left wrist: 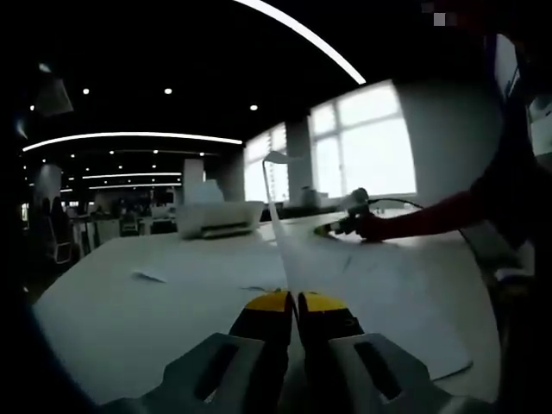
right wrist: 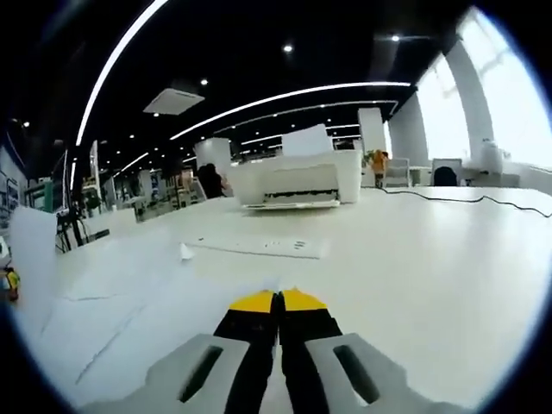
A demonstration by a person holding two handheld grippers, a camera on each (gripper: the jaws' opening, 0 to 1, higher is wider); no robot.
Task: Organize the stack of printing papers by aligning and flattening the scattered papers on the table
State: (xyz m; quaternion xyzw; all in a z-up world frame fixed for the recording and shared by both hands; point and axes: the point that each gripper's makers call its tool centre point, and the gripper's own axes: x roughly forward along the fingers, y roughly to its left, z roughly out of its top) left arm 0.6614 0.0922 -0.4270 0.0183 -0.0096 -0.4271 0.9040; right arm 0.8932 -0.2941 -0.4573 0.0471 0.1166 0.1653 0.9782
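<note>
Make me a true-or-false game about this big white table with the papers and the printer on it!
1. The left gripper pinches a thin white sheet of paper that rises up off the table. True.
2. The boxy white printer sits on the floor. False: it sits on the wide white table.
3. The right gripper has its yellow-tipped jaws wide open. False: they are shut together.
4. A thin black cable lies across the table. True.
</note>
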